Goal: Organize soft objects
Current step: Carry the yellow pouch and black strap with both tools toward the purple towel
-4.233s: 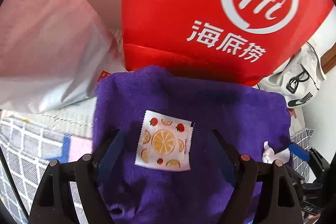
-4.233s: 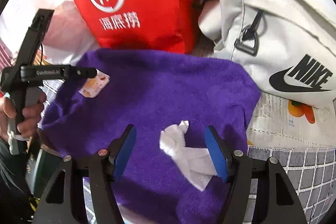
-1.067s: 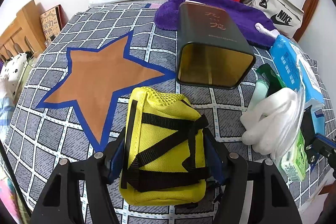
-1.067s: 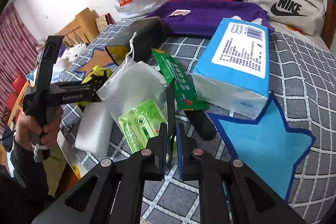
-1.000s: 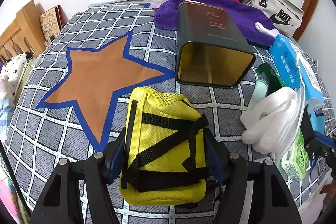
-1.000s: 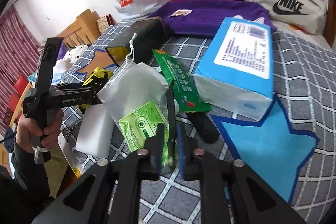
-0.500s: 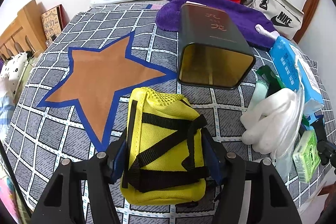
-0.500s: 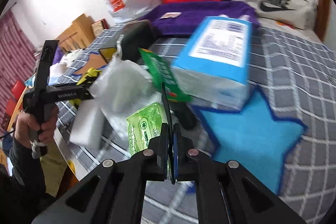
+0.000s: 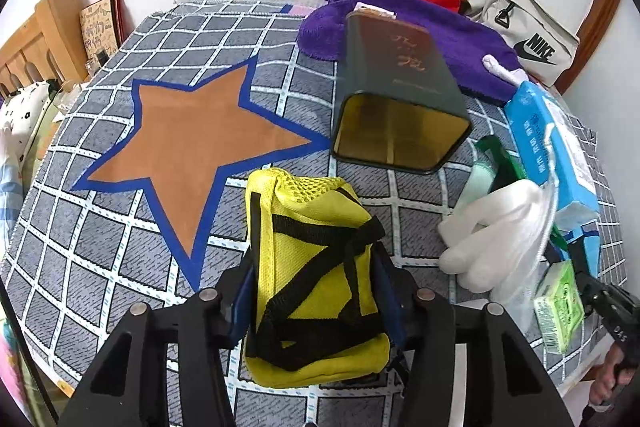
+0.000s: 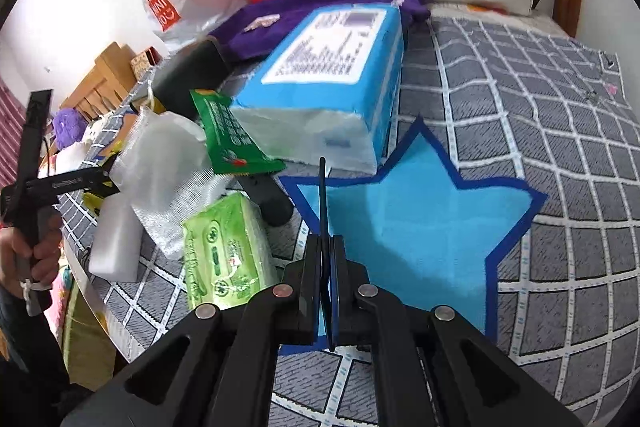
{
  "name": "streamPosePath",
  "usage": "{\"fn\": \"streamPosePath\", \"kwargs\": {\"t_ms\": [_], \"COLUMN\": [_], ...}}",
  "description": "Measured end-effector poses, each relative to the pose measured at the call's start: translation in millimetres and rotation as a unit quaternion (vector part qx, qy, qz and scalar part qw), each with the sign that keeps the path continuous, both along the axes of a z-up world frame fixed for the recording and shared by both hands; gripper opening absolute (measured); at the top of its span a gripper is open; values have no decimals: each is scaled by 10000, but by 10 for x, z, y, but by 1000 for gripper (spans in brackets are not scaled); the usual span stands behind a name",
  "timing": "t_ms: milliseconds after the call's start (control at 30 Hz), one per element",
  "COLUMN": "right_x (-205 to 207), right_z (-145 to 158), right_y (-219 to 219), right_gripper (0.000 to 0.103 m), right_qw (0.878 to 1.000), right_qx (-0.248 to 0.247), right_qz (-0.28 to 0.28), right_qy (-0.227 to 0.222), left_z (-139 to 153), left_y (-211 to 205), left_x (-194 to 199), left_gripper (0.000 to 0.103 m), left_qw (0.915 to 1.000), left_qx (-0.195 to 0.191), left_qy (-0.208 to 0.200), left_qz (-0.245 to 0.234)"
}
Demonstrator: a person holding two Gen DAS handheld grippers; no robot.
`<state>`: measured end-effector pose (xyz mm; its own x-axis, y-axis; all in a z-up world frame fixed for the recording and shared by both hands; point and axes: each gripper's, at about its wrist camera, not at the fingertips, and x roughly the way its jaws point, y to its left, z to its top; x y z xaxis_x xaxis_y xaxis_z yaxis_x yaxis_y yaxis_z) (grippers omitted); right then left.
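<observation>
The left tongs (image 9: 316,291) point steeply down over the checked mat (image 9: 120,247), their jaws closing on the yellow mesh pouch (image 9: 316,279) that lies between them; the pads look to be touching its sides, though the pouch hides much of them. The pouch lies just below the mat's brown star (image 9: 192,143), near the mat's lower edge. The right tongs (image 10: 326,263) are tipped down over the blue star (image 10: 412,227), jaws pressed together with nothing between them. At the left of the right wrist view a hand (image 10: 24,251) grips the left tool's handle beyond the mat's edge.

From the blue star outward: the blue tissue pack (image 10: 332,83) lies just above it, the green tissue packet (image 10: 228,251) just to its left, with the white mesh bag (image 10: 168,163) beyond that. To the star's right the mat lies open up to its edge.
</observation>
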<state>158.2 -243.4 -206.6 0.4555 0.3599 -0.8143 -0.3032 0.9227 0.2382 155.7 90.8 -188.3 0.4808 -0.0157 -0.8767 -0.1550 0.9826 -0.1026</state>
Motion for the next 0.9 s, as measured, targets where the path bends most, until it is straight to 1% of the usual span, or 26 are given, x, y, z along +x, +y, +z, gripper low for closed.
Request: {"fn": "streamPosePath", "kwargs": {"t_ms": [67,167,300,467,633,767,900], "right_x": [-3,-7,-28,10,187,366,629], "right_z": [43,176,443,775,1036,1184,1286], "right_y": [-4,-8,5,-3,31,90,146], "right_gripper": [4,4,4,4,4,4,4], "right_qw": [10000,9999,9991,9969,9948,9934,9925], "right_qx": [38,97,154,294,324,297,299], "right_qz": [21,62,197,278,267,247,190], "right_qy": [13,-89,-333,-671,-928,-1078,-1167], "left_z": [87,268,510,721,931,1029,1078], "left_y": [-21,-39,-79,-103,-100,-98,-106], "left_x": [-6,-10,40,107,220,363,543], "left_gripper": [47,47,47,47,47,47,47], "left_qw": [10000,9997,9989,9978,9961,9954,9952], "left_qx": [39,95,178,167,17,-152,-165], "left_qy": [-62,-218,-432,-637,-866,-928,-937], "left_qz": [-28,-29,-70,-104,-143,-190,-214]}}
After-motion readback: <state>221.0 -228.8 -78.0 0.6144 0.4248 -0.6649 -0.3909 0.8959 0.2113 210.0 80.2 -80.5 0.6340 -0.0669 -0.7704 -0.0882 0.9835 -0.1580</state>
